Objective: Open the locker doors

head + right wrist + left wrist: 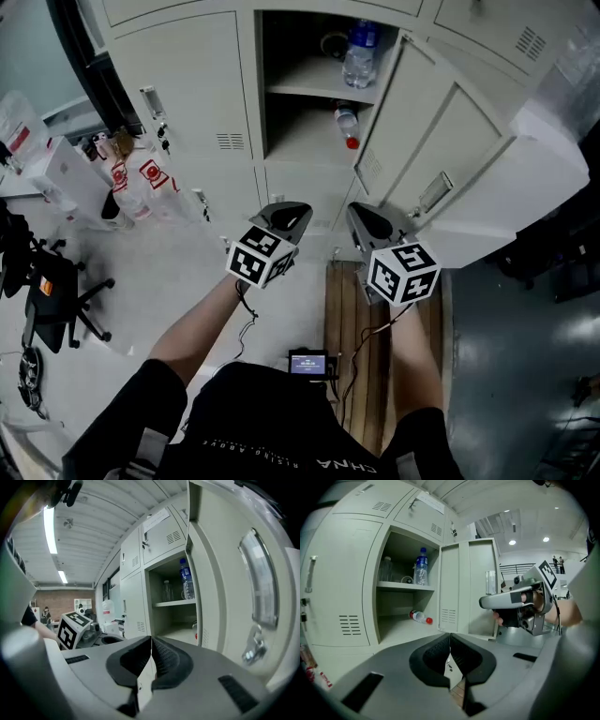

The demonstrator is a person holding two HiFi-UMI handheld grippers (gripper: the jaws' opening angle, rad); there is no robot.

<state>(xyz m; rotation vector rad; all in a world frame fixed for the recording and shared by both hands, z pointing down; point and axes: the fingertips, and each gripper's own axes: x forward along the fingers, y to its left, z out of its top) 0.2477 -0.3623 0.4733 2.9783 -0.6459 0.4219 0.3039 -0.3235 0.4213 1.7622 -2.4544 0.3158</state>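
Observation:
The grey locker wall fills the head view. One locker [314, 84] stands open, its door [403, 103] swung out to the right. A water bottle [360, 54] stands on its upper shelf, and a red-capped bottle [347, 127] lies on the lower shelf. The locker to its left [187, 84] is closed, with a handle [152, 101]. My left gripper [286, 216] is shut and empty, below the open locker. My right gripper [366, 221] is shut and empty beside it, close to the door handle [433, 192]. In the left gripper view the left gripper [450, 639] faces the open locker [408, 597]. In the right gripper view the right gripper [151, 641] sits beside the door [225, 573].
A black office chair [56, 291] stands at the left, near white boxes and bags [141, 178] against the lockers. Wooden slats [352, 319] lie on the floor under my hands. More closed lockers [291, 192] run below the open one. A small screen [309, 363] hangs at my waist.

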